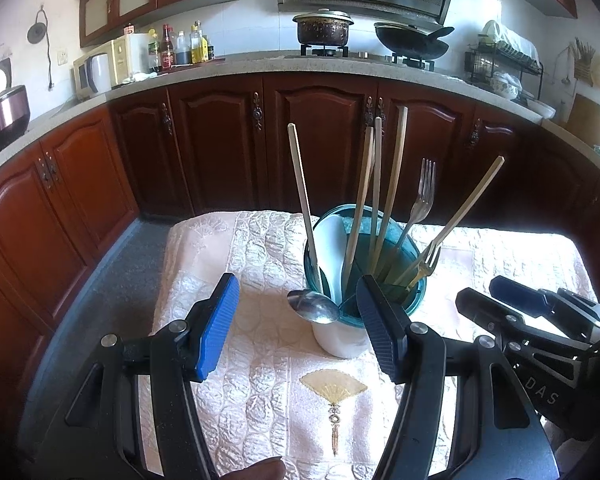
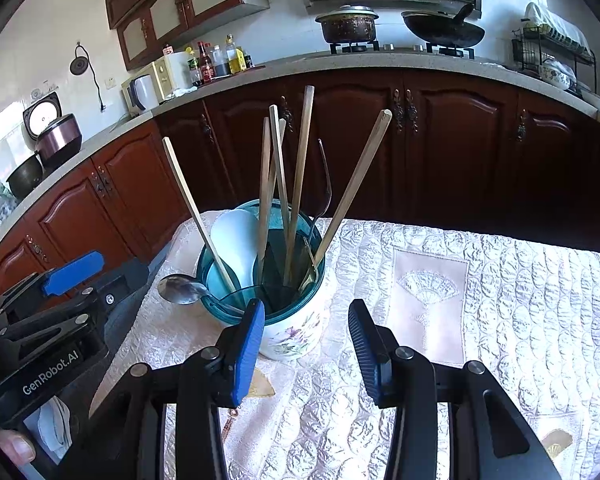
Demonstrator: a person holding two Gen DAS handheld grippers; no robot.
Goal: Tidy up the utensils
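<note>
While both claws are waiting by the holder, these lines are telling how to do the step well.

Left view, claw: the left claw [image 1: 298, 326] is standing spread wide and pinching nothing.
Left view, holder: the holder [image 1: 342, 338] is sitting on the cloth [image 1: 260, 248], just past the claw's right finger.
Left view, spoon: the spoon [image 1: 312, 306] is leaning out over the rim with its bowl sticking out; it is looking like the one thing still untidy.
Left view, tip: the claw is needing to come at the spoon bowl slowly, so the holder is not tipping.

Right view, claw: the right claw [image 2: 306, 350] is standing spread too, holding nothing.
Right view, holder: it is sitting just in front of the claw's left finger.
Right view, sticks: the chopsticks [image 2: 298, 184], fork [image 2: 327, 188] and white scoop [image 2: 234, 248] are standing inside already.
Right view, tip: this claw is maybe best steadying the holder's side while the other is working.
</note>
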